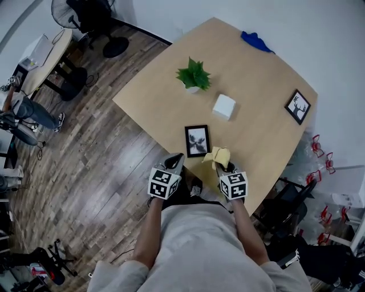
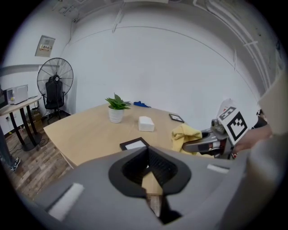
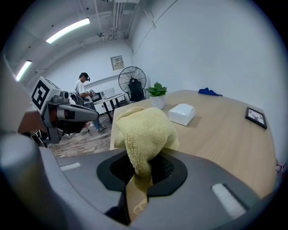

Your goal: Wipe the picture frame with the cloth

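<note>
A black picture frame lies flat on the wooden table near its front edge; the left gripper view also shows this frame. My right gripper is shut on a yellow cloth, just right of the frame. The cloth bunches up over the jaws in the right gripper view and hides the frame there. My left gripper hovers at the table's edge just left of the frame, shut, with nothing in it. From the left gripper view, the right gripper and the cloth show at right.
A potted plant, a white box, a second small frame and a blue cloth lie farther back on the table. On the wooden floor at left stand a fan and desks, with a person there.
</note>
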`<move>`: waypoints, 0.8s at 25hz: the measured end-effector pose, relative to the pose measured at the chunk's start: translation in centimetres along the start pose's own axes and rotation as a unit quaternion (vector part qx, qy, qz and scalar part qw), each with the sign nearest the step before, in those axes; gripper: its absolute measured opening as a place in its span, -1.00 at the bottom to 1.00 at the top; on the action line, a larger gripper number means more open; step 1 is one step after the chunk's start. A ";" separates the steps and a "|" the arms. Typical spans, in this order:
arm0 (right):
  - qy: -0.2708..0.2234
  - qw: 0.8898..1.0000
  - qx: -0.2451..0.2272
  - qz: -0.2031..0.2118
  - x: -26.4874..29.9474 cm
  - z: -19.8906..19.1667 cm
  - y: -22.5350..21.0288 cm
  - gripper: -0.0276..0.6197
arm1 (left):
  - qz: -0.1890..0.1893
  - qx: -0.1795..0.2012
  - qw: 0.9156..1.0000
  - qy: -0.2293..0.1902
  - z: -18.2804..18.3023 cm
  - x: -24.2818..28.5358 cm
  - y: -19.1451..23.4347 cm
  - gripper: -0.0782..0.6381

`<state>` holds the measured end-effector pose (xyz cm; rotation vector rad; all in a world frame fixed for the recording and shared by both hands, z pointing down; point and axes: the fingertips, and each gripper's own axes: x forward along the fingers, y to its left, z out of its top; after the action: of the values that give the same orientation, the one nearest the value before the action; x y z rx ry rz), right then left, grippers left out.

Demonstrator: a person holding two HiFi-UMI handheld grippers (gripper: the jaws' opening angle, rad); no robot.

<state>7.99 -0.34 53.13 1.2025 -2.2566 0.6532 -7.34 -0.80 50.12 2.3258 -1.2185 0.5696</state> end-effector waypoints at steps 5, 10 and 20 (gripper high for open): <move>0.006 1.000 -0.006 0.012 0.6 -0.1 0.6 -0.75 | 0.004 0.022 0.999 0.027 -1.0 0.2 0.2 -0.64; 0.008 1.000 -0.010 0.015 0.8 0.3 0.8 -0.75 | 0.002 0.019 0.999 0.029 -0.9 0.0 0.3 -0.64; 0.013 1.000 -0.004 0.013 0.6 -0.4 0.2 -0.75 | -0.001 0.018 0.999 0.037 -1.7 0.4 -0.4 -0.64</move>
<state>7.63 -0.35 53.73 1.1567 -2.2542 0.6643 -6.99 0.07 51.61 2.3136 -1.1807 0.6747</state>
